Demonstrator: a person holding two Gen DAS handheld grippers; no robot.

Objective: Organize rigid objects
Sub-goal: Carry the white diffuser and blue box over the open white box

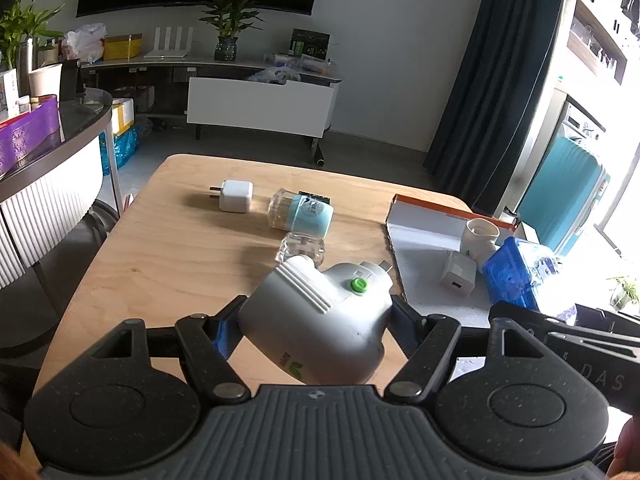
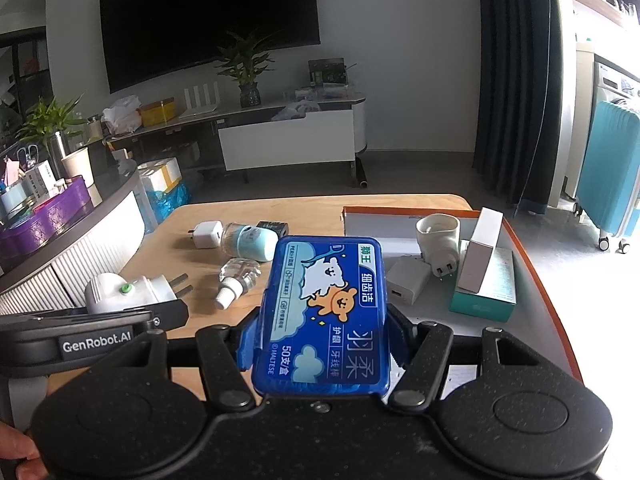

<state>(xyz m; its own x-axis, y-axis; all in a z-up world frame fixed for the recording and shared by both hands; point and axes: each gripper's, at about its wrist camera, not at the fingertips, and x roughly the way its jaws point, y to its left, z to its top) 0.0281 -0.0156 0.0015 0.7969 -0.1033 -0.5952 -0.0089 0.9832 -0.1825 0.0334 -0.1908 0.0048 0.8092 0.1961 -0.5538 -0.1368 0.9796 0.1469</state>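
White plug-in device [image 1: 320, 320] sits pinched in the left gripper [image 1: 316, 320], above the wooden table [image 1: 160, 260], left of the grey tray [image 2: 368, 220]. Blue floss box [image 2: 326, 312] is clamped in the right gripper [image 2: 320, 332], over the tray's near-left edge.

White far wall [image 2: 400, 40] with dark screen [image 2: 208, 20], low white cabinet [image 1: 260, 106], grey floor [image 1: 360, 144], dark curtain [image 1: 480, 80] right, daylight from right
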